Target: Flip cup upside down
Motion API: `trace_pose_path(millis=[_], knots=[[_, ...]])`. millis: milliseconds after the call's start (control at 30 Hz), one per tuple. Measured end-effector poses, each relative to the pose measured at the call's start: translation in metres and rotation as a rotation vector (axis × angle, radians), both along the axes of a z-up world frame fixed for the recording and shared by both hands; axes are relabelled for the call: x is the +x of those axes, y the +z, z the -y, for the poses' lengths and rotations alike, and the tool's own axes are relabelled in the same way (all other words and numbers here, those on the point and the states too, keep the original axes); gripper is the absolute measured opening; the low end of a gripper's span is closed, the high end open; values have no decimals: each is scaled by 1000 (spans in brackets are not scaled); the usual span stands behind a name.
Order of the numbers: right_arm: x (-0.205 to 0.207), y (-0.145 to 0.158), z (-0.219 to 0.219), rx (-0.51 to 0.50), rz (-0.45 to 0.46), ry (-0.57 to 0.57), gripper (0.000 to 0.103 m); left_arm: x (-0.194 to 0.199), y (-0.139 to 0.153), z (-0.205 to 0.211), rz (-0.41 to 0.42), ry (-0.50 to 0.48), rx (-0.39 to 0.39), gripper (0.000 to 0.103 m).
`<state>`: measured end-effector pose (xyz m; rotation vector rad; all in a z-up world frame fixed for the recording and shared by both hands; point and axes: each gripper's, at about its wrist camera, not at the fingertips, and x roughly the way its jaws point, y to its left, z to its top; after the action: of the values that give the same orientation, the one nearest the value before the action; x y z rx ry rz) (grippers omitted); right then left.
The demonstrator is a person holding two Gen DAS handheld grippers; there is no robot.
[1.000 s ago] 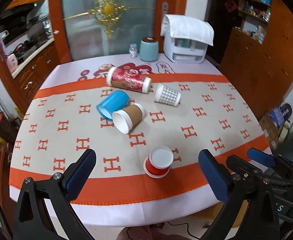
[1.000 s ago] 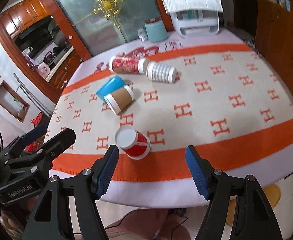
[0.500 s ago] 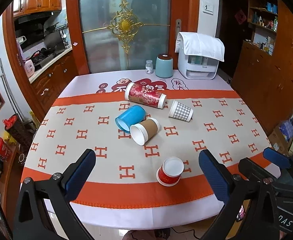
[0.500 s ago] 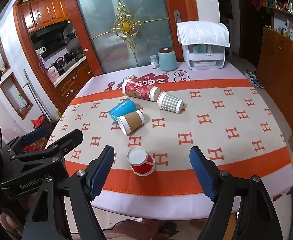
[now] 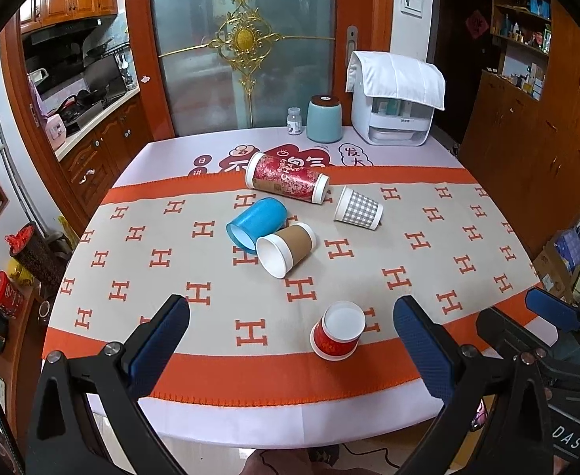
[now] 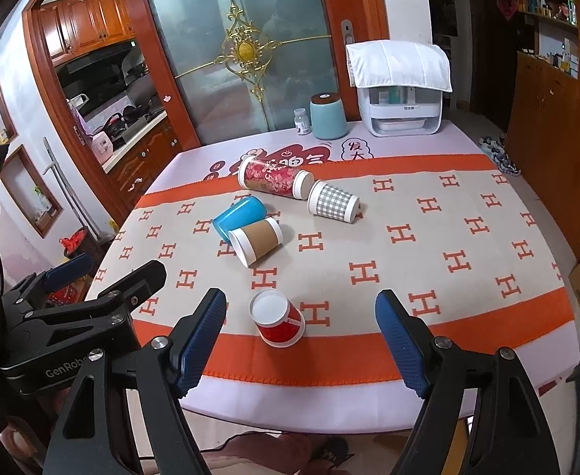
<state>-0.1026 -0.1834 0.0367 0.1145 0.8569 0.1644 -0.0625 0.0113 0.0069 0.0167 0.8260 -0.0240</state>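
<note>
The red paper cup (image 5: 338,331) stood upside down on the near orange band of the tablecloth (image 5: 179,245), its wider rim on the cloth and its white base facing up, a little right of centre in the left wrist view and left of centre in the right wrist view (image 6: 277,318). The left gripper (image 5: 290,340) hung off the near edge of the table with its blue-padded fingers (image 5: 159,340) spread wide and nothing between them; the cup showed through the gap, closer to the right finger but touching neither. The right gripper (image 6: 301,340) was likewise held back from the near edge, jaws wide apart and empty, with the cup nearer its left finger (image 6: 200,340). Farther in, four other vessels lay on their sides: a blue cup (image 5: 256,223) touching a brown-sleeved white cup (image 5: 286,247) just to its right, both mouths pointing toward the near side; beyond them a tall red patterned canister (image 5: 286,178) lay across the far orange band; and a grey checked cup (image 5: 359,208) lay just right of the canister's end. At the far edge of the table stood a teal jar (image 5: 324,118) with a dark lid, a small white bottle (image 5: 294,120) to its left, and a white appliance (image 5: 396,107) draped with a white cloth to its right.
</note>
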Motion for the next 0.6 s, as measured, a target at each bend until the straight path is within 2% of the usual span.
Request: trace_pose_path(millis=[600], knots=[[3,-17,-7,1,-35,-15,79,5,-10,-5,-41,-10,-12,102]])
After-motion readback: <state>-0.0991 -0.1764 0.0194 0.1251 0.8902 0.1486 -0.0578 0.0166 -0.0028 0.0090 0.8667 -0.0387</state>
